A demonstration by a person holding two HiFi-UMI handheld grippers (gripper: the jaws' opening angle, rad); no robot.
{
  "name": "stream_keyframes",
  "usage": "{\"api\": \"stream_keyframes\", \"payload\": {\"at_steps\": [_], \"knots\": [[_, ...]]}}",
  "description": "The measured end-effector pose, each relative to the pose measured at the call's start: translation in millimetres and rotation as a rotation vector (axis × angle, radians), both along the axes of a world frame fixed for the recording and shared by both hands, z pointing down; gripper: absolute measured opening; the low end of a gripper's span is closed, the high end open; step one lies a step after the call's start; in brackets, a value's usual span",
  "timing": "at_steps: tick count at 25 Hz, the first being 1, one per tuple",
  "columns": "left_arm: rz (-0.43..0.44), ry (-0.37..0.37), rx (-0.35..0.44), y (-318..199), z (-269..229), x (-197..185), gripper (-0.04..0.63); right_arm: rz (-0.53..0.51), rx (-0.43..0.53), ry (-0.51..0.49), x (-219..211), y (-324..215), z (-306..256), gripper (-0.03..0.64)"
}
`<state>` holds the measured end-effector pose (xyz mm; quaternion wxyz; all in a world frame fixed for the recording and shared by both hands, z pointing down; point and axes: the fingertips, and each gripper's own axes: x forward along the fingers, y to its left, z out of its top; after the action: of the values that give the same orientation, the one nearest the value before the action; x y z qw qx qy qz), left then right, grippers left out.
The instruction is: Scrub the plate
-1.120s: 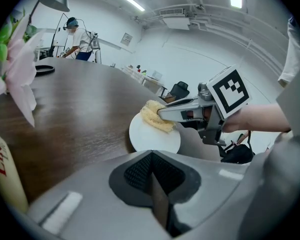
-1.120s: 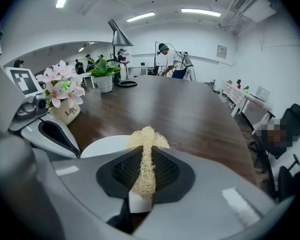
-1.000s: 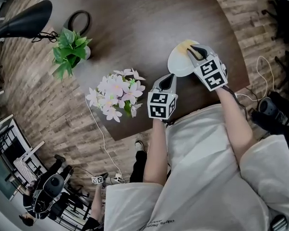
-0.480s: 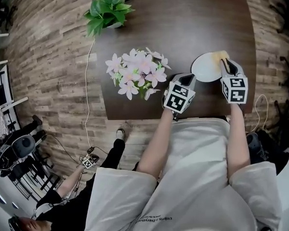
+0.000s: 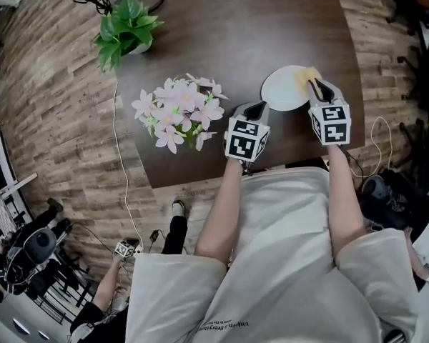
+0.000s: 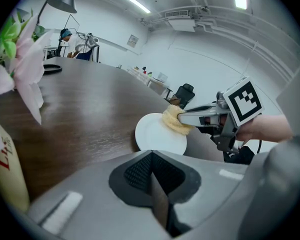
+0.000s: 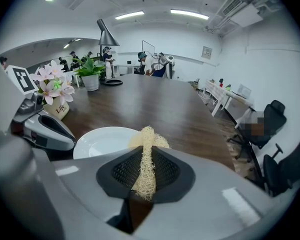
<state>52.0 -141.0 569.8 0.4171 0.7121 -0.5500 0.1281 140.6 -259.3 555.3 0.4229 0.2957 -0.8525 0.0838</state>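
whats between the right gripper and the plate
A yellow mesh scrubber, clamped by the right gripper, rests on the plate; left gripper view shows it.

Left gripper [image 5: 255, 108] closed, empty; right gripper [image 5: 314, 84] tight on loofah [image 7: 147, 136].

The plate [image 5: 284, 89] lies on the bench [image 5: 229, 27] near its front edge, toward the right. The scrub pad [image 5: 309, 73] sits on the plate's far right rim, between the jaws of the right tongs [image 5: 314, 86]. The left tongs [image 5: 254, 108] are just beside the plate's near left rim. The flower vase [image 5: 179, 110] stands left of them. The potted plant [image 5: 126, 27] stands farther back, at the bench's left edge.
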Motion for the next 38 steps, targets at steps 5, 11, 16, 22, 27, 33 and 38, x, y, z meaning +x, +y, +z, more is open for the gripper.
{"api": "stream_keyframes", "payload": {"at_steps": [5,11,16,22,27,33,38], "knots": [[0.012,0.01,-0.003,1,0,1,0.0,0.017,-0.006,0.0,2,12,1,0.071],[0.002,0.012,-0.009,-1,0,-1,0.0,0.063,-0.018,-0.023,1,19,1,0.071],[0.016,0.021,-0.008,0,-1,0,0.0,0.109,-0.031,-0.047,-1,28,1,0.072],[0.022,0.035,-0.009,1,-1,1,0.0,0.09,-0.064,-0.06,-12,43,5,0.072],[0.036,0.016,-0.001,1,4,-3,0.0,0.027,-0.095,-0.07,-33,58,12,0.072],[0.037,0.029,0.021,-2,0,6,0.0,-0.019,-0.113,-0.056,-41,69,11,0.072],[0.005,0.049,0.042,-2,-3,-2,0.0,-0.048,-0.129,-0.073,-60,75,10,0.072]]}}
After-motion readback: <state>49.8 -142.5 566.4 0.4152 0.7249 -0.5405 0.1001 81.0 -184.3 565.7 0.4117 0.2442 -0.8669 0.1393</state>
